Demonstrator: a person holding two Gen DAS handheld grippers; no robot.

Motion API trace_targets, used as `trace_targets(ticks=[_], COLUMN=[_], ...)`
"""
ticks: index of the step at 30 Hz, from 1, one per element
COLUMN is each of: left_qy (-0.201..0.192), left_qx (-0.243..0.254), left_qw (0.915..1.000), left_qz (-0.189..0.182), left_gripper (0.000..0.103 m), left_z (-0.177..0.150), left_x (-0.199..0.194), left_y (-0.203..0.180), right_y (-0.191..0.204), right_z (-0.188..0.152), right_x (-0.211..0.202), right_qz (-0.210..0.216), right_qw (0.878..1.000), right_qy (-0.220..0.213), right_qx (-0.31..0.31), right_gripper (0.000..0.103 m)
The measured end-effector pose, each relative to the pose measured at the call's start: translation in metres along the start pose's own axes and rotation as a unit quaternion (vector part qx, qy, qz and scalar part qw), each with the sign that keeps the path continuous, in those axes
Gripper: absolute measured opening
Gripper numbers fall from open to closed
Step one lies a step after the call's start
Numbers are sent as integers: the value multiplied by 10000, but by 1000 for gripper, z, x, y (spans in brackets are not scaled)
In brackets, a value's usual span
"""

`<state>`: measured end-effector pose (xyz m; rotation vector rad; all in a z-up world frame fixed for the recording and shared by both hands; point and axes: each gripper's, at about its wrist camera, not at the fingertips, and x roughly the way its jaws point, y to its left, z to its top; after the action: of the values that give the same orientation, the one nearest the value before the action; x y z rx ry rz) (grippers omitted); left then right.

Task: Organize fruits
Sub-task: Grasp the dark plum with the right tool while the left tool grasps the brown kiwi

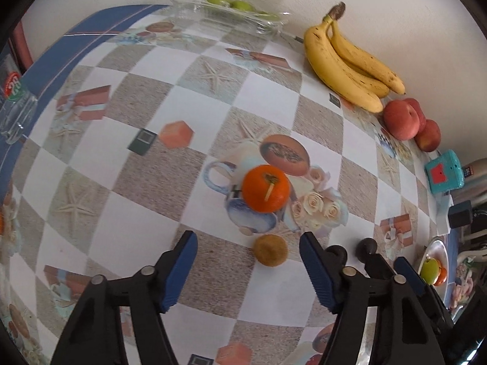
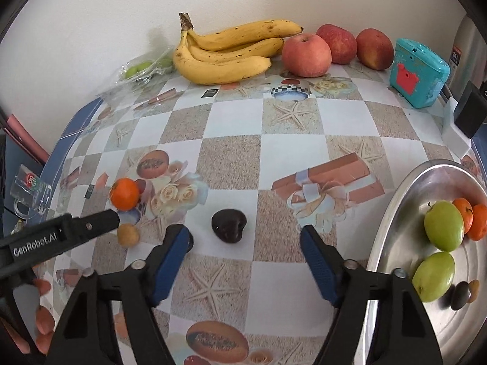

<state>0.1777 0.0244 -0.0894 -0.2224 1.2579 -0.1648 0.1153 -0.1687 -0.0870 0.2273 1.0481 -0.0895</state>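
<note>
My left gripper (image 1: 248,269) is open and empty, its jaws either side of a small brown round fruit (image 1: 271,249) on the table; a tangerine (image 1: 265,188) lies just beyond. My right gripper (image 2: 243,258) is open and empty, just short of a dark heart-shaped fruit (image 2: 229,225). The right wrist view shows the tangerine (image 2: 124,194), the brown fruit (image 2: 128,234) and the left gripper's fingers (image 2: 91,223) at left. A steel plate (image 2: 392,213) at right holds two green fruits (image 2: 444,225), tangerines (image 2: 474,222) and small dark fruits (image 2: 461,295).
Bananas (image 2: 225,57), three red apples (image 2: 306,56) and a bag of green fruits (image 2: 143,68) lie along the back wall. A teal box (image 2: 418,73) stands at the back right, near a metal flask (image 2: 465,48). A glass mug (image 1: 13,109) stands at the left table edge.
</note>
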Motion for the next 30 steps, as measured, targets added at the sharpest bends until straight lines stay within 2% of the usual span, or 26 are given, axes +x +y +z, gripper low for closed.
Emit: trace_targets(ticks=[2, 4, 13, 25, 30], left_qy=[27, 79, 160, 29, -4], left_qx=[8, 5, 47, 22, 10], left_qw=[10000, 9999, 9996, 9998, 9999], left_qz=[-30, -112, -236, -177, -140], left_gripper=[66, 58, 28, 28, 28], left_z=[-1, -1, -4, -2, -2], left_x=[2, 5, 11, 2, -2], left_y=[-2, -3, -9, -6, -7], right_y=[0, 1, 4, 9, 7], right_z=[1, 2, 0, -1, -1], right_x=[2, 4, 14, 20, 19], right_qz=[21, 35, 150, 247, 305], right_qw=[10000, 10000, 9998, 9996, 9995], right_qy=[15, 19, 93, 90, 87], right_qx=[-4, -21, -83, -136, -89], right_gripper=[72, 62, 44, 27, 25])
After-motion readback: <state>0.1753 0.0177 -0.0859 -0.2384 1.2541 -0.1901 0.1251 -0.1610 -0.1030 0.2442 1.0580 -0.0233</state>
